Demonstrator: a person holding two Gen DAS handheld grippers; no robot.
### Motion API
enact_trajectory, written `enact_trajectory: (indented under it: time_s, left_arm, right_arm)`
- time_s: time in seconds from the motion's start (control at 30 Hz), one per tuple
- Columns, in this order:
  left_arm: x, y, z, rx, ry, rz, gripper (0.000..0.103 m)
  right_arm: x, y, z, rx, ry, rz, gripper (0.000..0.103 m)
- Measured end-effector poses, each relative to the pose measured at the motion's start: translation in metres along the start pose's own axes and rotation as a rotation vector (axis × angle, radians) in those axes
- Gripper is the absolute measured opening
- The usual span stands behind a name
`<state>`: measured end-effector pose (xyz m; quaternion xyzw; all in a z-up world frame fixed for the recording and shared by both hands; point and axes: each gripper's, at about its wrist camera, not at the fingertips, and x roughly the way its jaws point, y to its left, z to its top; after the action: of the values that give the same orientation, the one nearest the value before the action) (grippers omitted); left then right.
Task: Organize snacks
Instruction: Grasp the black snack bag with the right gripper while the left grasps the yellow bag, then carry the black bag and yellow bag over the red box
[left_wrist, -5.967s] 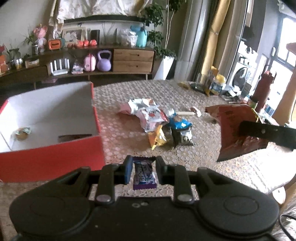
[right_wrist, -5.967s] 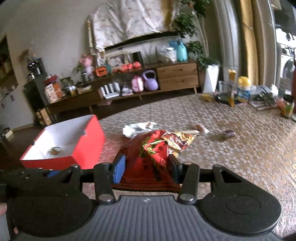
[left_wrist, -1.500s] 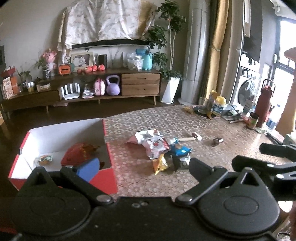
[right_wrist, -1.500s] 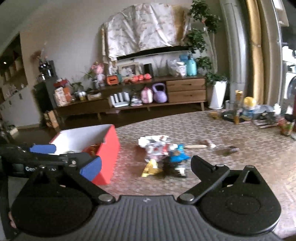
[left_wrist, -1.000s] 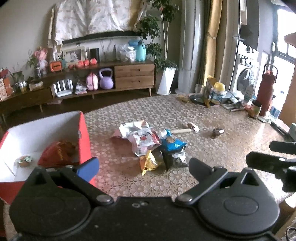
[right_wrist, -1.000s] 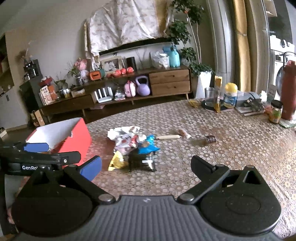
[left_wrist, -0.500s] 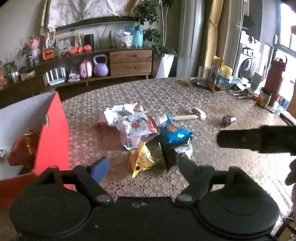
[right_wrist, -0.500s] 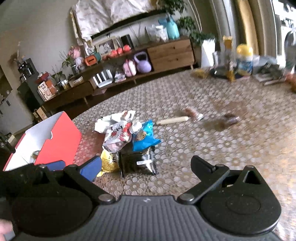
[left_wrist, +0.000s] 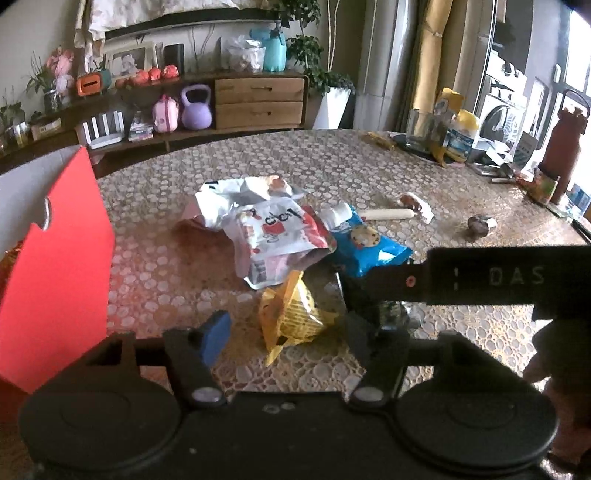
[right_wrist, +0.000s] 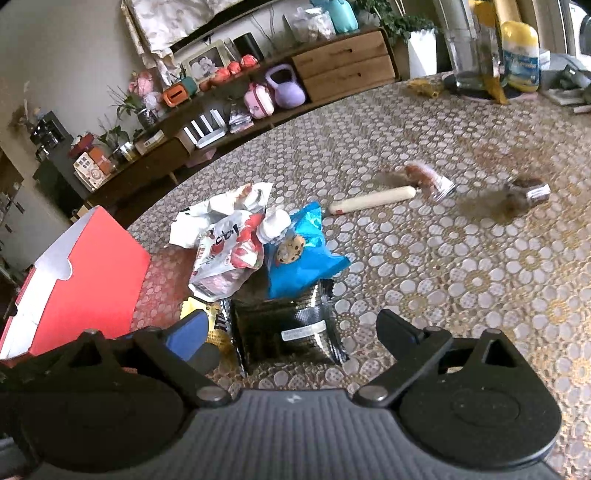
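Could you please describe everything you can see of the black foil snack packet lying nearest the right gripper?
The black foil snack packet is a glossy, crinkled, roughly square pouch with a white label strip near its lower middle. It lies flat on the patterned lace tablecloth, between the spread fingers of the open right gripper, which does not grip it. The blue cookie bag overlaps its far edge, and a yellow wrapper sits against its left side.

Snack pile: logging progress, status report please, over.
Left hand-held gripper open over yellow crinkled snack bag. Right hand-held gripper open around black foil snack packet. Red cardboard box alongside.
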<state>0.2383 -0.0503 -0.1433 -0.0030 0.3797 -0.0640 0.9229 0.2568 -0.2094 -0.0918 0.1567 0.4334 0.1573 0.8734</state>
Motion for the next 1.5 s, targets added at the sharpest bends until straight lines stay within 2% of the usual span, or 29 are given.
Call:
enact_trajectory:
  time_s: [0.17,0.3,0.4,0.57,0.6,0.63,1.0,1.5]
  left_arm:
    - [0.01,0.004,0.001,-0.02,0.019,-0.026,0.055]
    - [0.018,0.006,0.002,-0.023,0.046,-0.047,0.044]
    - [0.018,0.005,0.002,-0.021,0.043,-0.059,0.04]
    - [0.017,0.008,0.002,-0.041,0.041,-0.077,0.033]
    - [0.016,0.008,0.002,-0.04,0.044,-0.072,0.026]
    - [0.016,0.008,0.002,-0.041,0.046,-0.071,0.025]
    - [-0.009,0.006,-0.002,-0.045,0.051,-0.097,0.024]
    - [-0.084,0.004,-0.004,-0.049,0.008,-0.105,0.024]
  right_arm:
    - [0.01,0.001,-0.001,0.003,0.012,-0.006,0.084]
    - [0.014,0.003,-0.004,-0.011,0.015,-0.026,0.077]
    - [0.014,0.003,-0.004,-0.003,0.015,-0.006,0.061]
    - [0.011,0.009,-0.006,-0.022,0.011,-0.037,0.054]
    - [0.01,0.009,-0.007,-0.023,0.008,-0.038,0.052]
    - [0.008,0.01,-0.007,-0.021,0.006,-0.04,0.051]
    - [-0.028,0.022,-0.018,-0.065,-0.015,-0.078,0.047]
    - [-0.11,0.053,-0.038,-0.112,-0.08,-0.063,0.047]
